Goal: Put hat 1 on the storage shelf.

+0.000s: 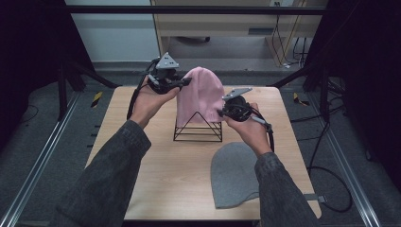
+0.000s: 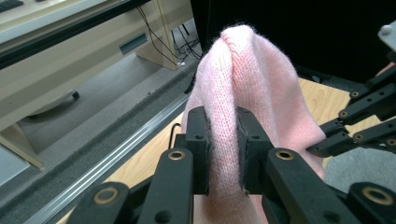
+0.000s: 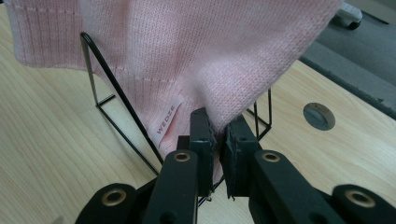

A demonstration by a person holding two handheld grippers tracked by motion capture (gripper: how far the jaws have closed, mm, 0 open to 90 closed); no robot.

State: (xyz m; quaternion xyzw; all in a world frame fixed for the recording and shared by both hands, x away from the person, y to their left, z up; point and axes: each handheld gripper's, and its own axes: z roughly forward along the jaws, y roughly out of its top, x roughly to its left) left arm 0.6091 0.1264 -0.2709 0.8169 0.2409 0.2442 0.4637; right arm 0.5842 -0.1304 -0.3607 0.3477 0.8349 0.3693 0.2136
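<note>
A pink knit beanie (image 1: 201, 92) hangs over a black wire stand (image 1: 197, 127) in the middle of the table. My left gripper (image 1: 182, 82) is shut on the beanie's upper left side; in the left gripper view the pink knit (image 2: 224, 135) is pinched between the black pads (image 2: 201, 154). My right gripper (image 1: 223, 111) is shut on the beanie's lower right edge. In the right gripper view its jaws (image 3: 217, 154) clamp the fabric (image 3: 224, 60) beside a small white label (image 3: 168, 119), with the stand's wire (image 3: 116, 98) just to the left.
A grey beanie (image 1: 234, 175) lies flat on the wooden table (image 1: 156, 161) near its front right. Dark frame posts (image 1: 61, 80) stand beyond the table's far corners. A cable (image 1: 331, 179) trails on the floor at the right.
</note>
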